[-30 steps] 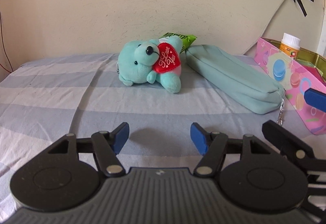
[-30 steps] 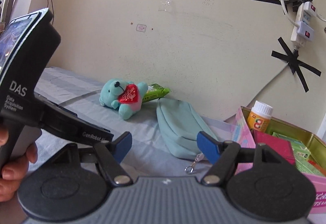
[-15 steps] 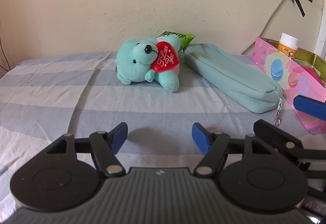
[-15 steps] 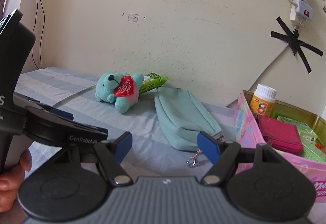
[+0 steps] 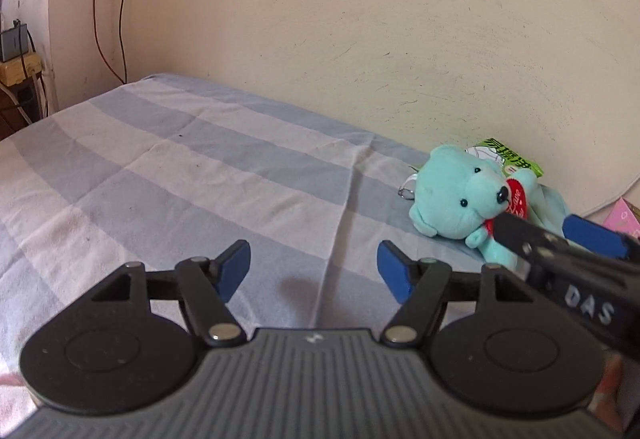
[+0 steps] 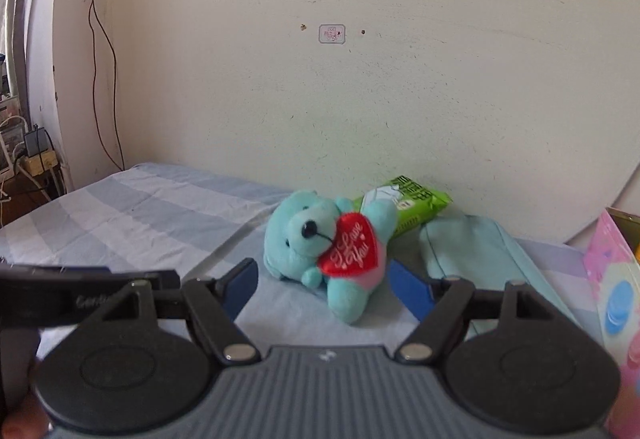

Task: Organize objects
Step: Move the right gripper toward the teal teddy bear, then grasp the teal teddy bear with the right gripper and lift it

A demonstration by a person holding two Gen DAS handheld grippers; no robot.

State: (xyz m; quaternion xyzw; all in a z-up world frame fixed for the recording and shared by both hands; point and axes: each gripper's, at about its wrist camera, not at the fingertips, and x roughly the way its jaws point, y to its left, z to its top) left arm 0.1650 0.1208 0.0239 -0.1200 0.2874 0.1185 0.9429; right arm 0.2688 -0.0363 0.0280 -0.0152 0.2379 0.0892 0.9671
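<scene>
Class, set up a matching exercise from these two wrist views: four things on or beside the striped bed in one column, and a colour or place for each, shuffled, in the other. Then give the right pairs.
Things
1. teddy bear
2. heart
3. snack packet
4. zip pouch

Descriptions
A. bright green, lying by the wall behind the bear
B. red, with white lettering
C. turquoise plush, lying on the striped sheet ahead of the open right gripper
D. pale teal fabric, between the bear and the pink box

Pairs: 1-C, 2-B, 3-A, 4-D
</scene>
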